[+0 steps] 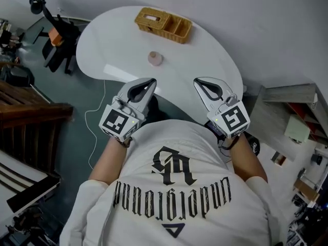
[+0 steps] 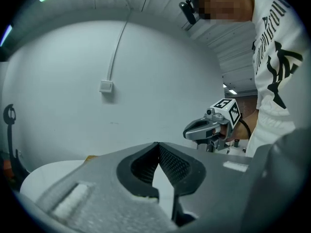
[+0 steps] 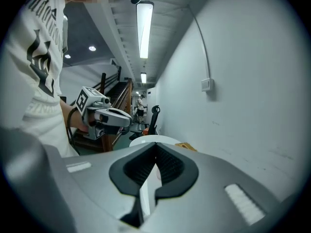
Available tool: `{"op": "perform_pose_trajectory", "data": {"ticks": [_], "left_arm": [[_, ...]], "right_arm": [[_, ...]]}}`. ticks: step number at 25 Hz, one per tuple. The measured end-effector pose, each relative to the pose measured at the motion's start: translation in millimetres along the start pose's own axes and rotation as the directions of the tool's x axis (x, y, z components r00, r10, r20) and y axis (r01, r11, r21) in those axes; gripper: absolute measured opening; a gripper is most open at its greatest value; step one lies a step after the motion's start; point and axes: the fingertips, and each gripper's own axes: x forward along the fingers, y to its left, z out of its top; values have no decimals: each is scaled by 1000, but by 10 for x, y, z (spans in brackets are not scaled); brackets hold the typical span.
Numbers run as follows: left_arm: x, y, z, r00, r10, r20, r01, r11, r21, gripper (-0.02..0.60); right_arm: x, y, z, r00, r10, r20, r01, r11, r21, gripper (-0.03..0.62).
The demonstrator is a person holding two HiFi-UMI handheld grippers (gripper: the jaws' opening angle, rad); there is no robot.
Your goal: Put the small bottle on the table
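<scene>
Pink small bottle on white table

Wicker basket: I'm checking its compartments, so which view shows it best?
Head view: the wicker basket lies whole, seen from above, with its compartments open to view. Both gripper views catch only a brown sliver of it.

Found small bottle standing upright on white table, toward the middle of the top, well clear of every edge. Noted as pale pink, round when seen from above, touching nothing but the surface beneath. Recorded table as glossy, rounded in outline.
</scene>
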Motion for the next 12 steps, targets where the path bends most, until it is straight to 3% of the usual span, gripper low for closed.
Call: {"op": "perform_pose_trajectory", "data": {"ticks": [6,12], "left_arm": [[-306,-159,19,996,87,-2,-87,996,-22,8],[-561,-275,4,992,126,-14,-127,992,-26,8]], "right_arm": [[-163,130,9,998,56,31,-56,998,-4,2],[-135,390,91,989,142,34,-142,990,-4,2]]}}
